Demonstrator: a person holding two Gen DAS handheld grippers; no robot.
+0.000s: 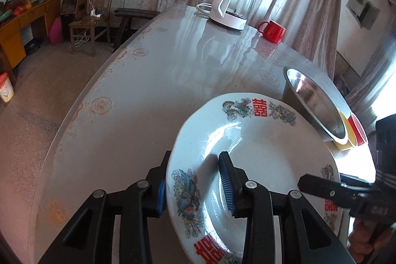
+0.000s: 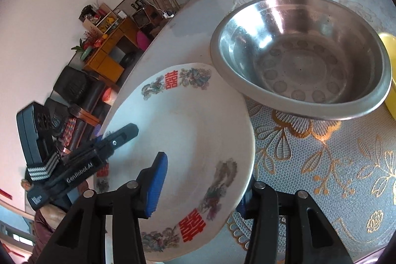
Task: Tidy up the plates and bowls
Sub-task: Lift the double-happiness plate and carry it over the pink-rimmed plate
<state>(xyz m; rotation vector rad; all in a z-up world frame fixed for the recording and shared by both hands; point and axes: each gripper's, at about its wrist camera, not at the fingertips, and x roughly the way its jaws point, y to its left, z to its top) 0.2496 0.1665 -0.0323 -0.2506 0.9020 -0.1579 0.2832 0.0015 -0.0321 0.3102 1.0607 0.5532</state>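
Observation:
A white plate (image 1: pixel 259 147) with red characters and dragon prints is held tilted above the table. My left gripper (image 1: pixel 193 184) straddles its near-left rim, one finger under, one inside, and is shut on it. My right gripper (image 2: pixel 200 187) grips the opposite rim (image 2: pixel 237 140) the same way. Each gripper shows in the other's view: the right one (image 1: pixel 321 187), the left one (image 2: pixel 116 137). A steel bowl (image 2: pixel 302 58) sits just beyond the plate, nested in yellow and red bowls (image 1: pixel 351 132).
A white kettle (image 1: pixel 230 6) and a red mug (image 1: pixel 272 31) stand at the far end of the round table (image 1: pixel 138 100). A gold-patterned lace mat (image 2: pixel 321 165) covers the table under the bowls. A chair (image 1: pixel 94 16) and cabinet stand on the floor to the left.

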